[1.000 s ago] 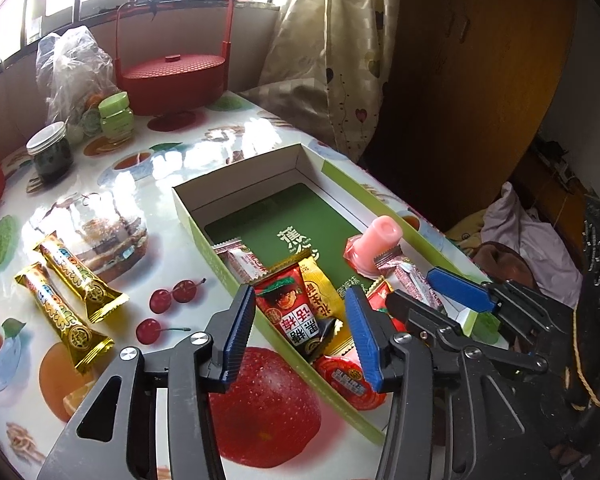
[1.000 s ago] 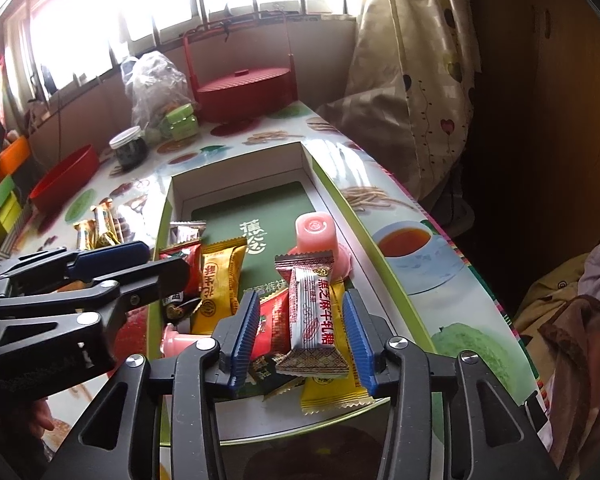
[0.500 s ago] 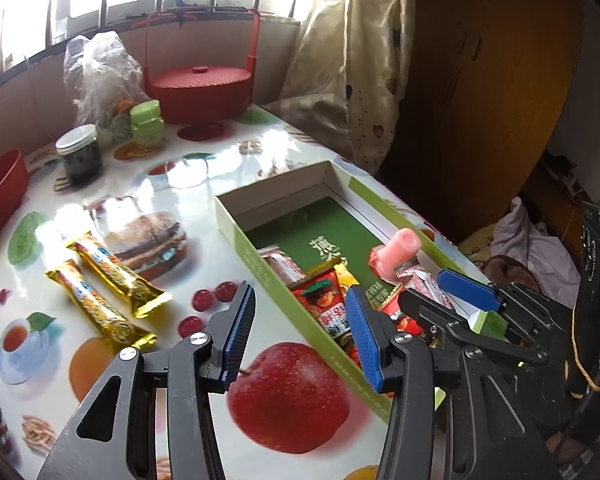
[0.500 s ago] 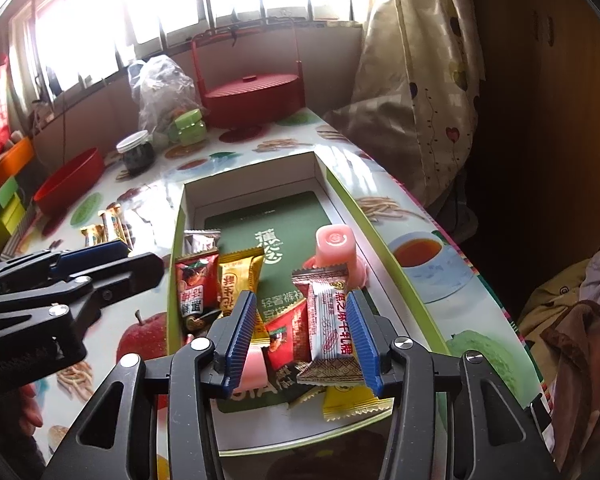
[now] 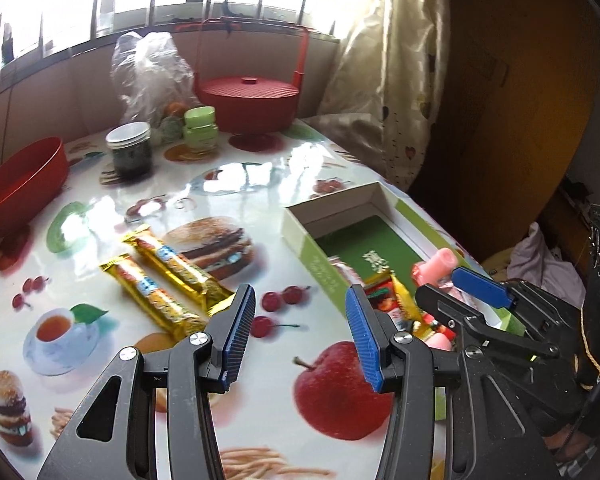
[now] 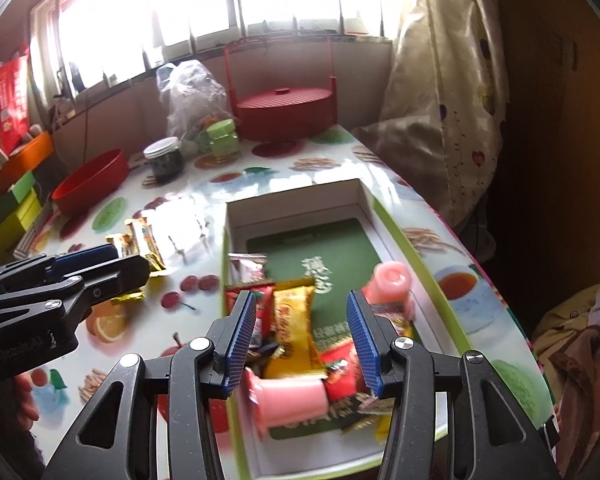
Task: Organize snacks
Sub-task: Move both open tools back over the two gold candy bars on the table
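A green cardboard box [image 5: 320,264] [image 6: 416,256] lies on the table and holds several snack packets [image 6: 296,320] and two pink jelly cups [image 6: 288,396]. Two gold-wrapped snack bars [image 5: 168,272] [image 6: 140,240] lie side by side on the tablecloth left of the box. My left gripper [image 5: 300,332] is open and empty, above the table just right of the gold bars. My right gripper [image 6: 302,340] is open and empty, held over the near end of the box above the packets.
At the back of the table stand a red lidded basket [image 5: 248,96], a clear plastic bag [image 5: 148,68], a green jar [image 5: 200,128], a dark glass jar [image 5: 130,150] and a red bowl [image 5: 24,184]. A curtain [image 5: 384,80] hangs at the right.
Both grippers have drawn back from the box and risen. The left gripper has swung left toward the gold bars. The right gripper has let go of a wafer packet, which now lies in the box.
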`<state>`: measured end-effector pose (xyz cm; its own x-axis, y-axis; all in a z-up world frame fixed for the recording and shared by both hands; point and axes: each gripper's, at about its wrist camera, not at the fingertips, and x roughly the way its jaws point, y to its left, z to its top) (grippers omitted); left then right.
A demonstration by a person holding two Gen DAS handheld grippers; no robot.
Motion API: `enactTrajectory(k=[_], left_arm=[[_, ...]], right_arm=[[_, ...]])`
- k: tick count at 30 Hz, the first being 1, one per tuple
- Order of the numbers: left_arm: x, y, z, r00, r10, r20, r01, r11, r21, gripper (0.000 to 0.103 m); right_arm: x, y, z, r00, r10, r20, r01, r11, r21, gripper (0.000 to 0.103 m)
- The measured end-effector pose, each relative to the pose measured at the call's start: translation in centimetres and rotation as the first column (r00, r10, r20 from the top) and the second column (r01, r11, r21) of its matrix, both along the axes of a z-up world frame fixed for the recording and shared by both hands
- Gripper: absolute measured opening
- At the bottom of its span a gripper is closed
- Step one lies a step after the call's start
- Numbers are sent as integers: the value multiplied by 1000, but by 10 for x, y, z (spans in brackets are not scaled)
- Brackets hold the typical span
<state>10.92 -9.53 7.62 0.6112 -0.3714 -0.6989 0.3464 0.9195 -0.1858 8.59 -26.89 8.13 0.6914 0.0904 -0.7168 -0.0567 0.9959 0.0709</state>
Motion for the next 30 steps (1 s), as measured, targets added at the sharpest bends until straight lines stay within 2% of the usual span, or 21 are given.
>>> enactTrajectory(k=[12,20,25,30], left_arm=[[9,47,-7,994,109,-17,-109,994,1,49],[19,85,-23,977,206,-56,-206,978,-5,48],[24,98,-30,970,232,-76,-234,972,-14,48],[31,106,-35,964,248,-90,-251,968,-15,49]], right_arm=[[22,39,2,995,99,2,-99,995,-1,47],[43,67,-4,985,170,-11,-170,985,-1,47],[55,88,-8,976,219,-22,-219,975,-22,47],[75,106,-8,963,266,-40,-266,964,2,47]])
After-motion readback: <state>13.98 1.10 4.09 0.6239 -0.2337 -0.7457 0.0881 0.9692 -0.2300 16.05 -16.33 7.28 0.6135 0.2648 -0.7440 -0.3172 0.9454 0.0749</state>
